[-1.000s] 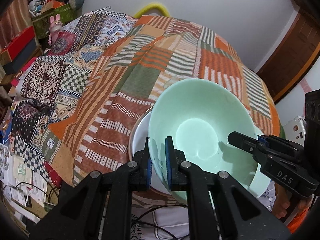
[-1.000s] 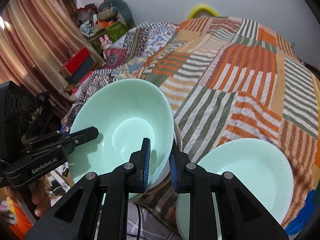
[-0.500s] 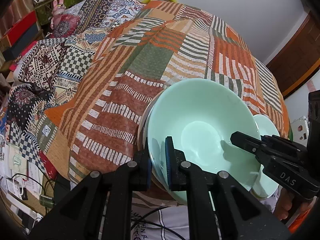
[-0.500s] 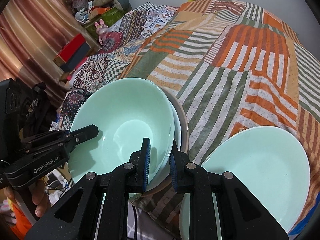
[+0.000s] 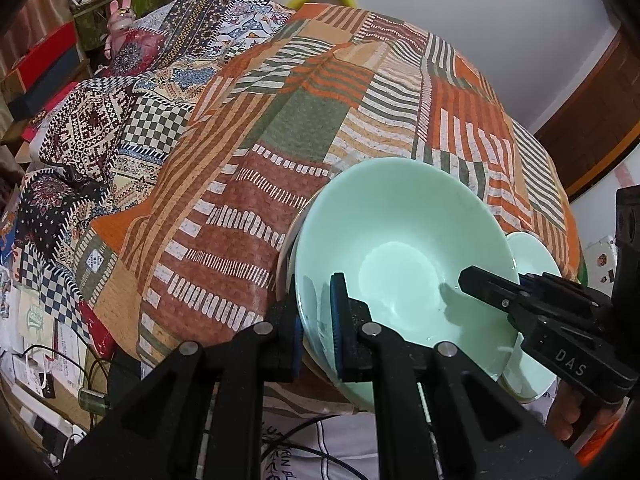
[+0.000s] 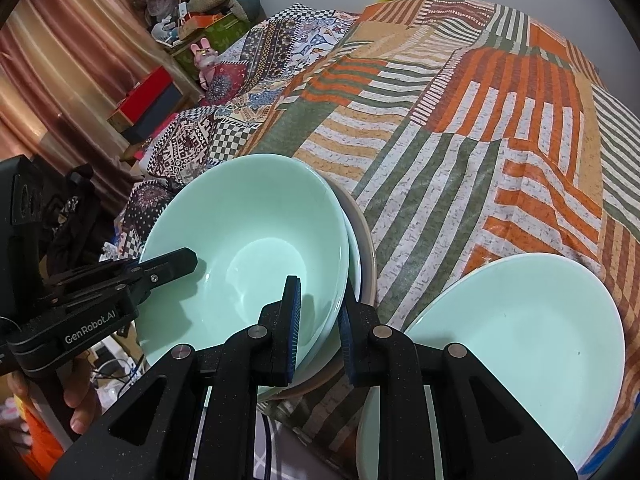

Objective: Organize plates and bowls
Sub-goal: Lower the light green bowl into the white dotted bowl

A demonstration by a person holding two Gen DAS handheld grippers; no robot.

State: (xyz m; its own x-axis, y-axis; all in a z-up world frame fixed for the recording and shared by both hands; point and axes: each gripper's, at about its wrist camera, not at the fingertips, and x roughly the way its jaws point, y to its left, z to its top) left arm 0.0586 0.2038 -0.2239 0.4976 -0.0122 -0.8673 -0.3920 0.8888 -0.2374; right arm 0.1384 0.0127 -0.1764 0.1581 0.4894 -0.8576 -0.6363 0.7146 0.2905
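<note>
A mint green bowl (image 5: 404, 264) (image 6: 248, 248) rests nested on a stack of a white dish and a beige plate (image 6: 366, 240) at the near edge of the quilt-covered bed. My left gripper (image 5: 316, 320) is shut on the bowl's near-left rim. My right gripper (image 6: 318, 320) straddles the bowl's right rim with its jaws slightly parted, and it also shows in the left wrist view (image 5: 492, 288). A second mint green plate (image 6: 516, 332) lies to the right of the stack.
The patchwork quilt (image 5: 320, 120) covers the bed beyond the dishes. Boxes, a pink bunny toy (image 5: 120, 16) and clutter stand at the far left by a curtain. Cables and papers lie on the floor below the bed edge.
The bowl has come down from a tilted, lifted pose and now sits level on the stack. My right gripper's jaws have widened a little around the rim.
</note>
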